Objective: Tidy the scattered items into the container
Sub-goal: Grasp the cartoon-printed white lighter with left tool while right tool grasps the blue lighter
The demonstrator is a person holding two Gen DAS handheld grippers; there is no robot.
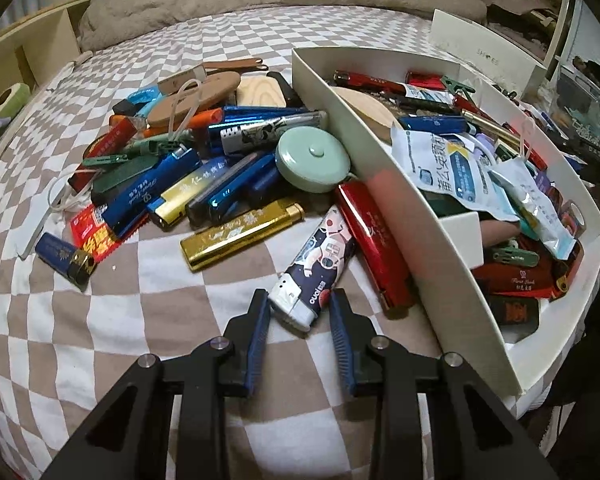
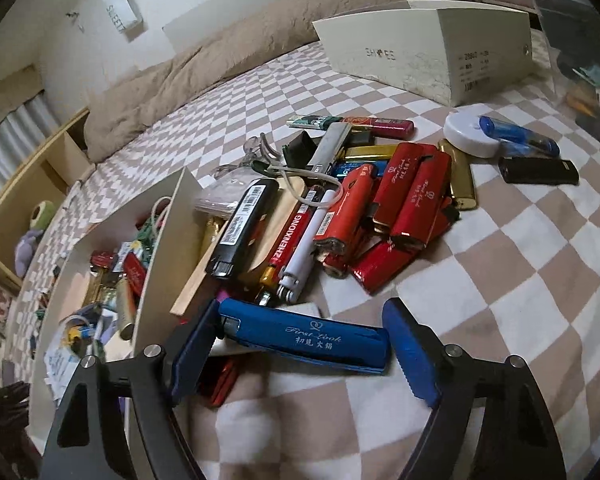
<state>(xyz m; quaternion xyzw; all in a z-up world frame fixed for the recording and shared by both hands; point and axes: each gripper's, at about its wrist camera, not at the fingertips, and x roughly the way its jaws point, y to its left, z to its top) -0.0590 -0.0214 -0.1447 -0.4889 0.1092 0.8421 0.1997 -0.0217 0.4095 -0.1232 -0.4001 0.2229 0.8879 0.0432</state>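
A white cardboard box point(image 1: 384, 184) full of lighters and packets sits on the checkered bed; it also shows in the right wrist view point(image 2: 168, 216). My left gripper point(image 1: 300, 300) is open, its jaws straddling the near end of an astronaut-print lighter point(image 1: 316, 268) lying beside the box wall. A red lighter point(image 1: 374, 240) lies next to it. My right gripper point(image 2: 300, 320) is open wide, with a blue "First Look" lighter point(image 2: 304, 334) lying crosswise between its jaws on the bed. Piles of lighters lie on both sides of the box.
A mint round case point(image 1: 312, 158) and gold lighter point(image 1: 240, 234) lie in the left pile. A shoebox lid point(image 2: 424, 48) stands at the back. A white round case point(image 2: 474, 134), red lighters point(image 2: 412, 196) and a black lighter point(image 2: 538, 171) lie right. A wooden shelf point(image 1: 24, 44) borders the bed.
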